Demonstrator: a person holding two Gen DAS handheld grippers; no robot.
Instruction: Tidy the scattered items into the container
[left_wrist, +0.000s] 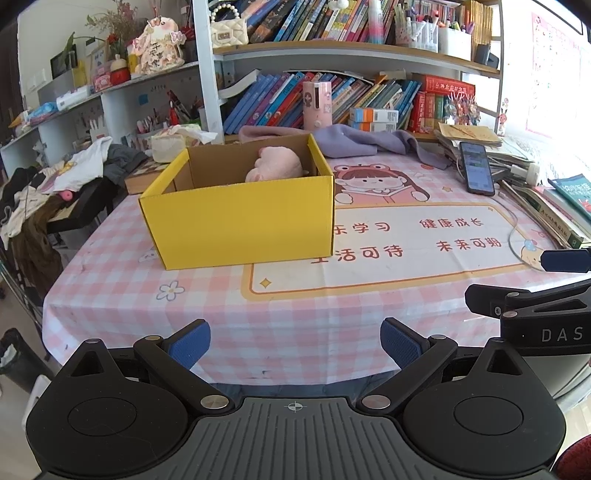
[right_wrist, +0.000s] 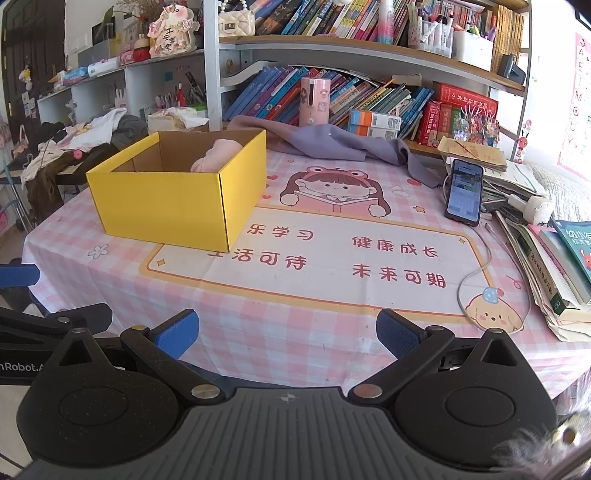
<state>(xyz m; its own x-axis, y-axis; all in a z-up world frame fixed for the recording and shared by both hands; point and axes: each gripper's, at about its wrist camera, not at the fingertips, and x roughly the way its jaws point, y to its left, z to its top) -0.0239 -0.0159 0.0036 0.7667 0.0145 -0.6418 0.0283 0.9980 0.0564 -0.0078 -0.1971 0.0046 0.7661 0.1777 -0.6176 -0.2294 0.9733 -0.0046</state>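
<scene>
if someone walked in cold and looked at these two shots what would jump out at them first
The bright yellow box stands open on the pink checked tablecloth, toward its left side, with a soft pink item lying inside. Right of the box, the cloth's cartoon girl print stands out, and a lit phone lies at the right beside stacked books. Both sets of tongs, left and right, hang open and empty at the near edge.

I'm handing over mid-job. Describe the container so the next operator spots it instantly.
Start at the table with the pink checked cloth. On its left half stands an open yellow cardboard box, with a pink plush item inside. It is the only yellow box there.
</scene>
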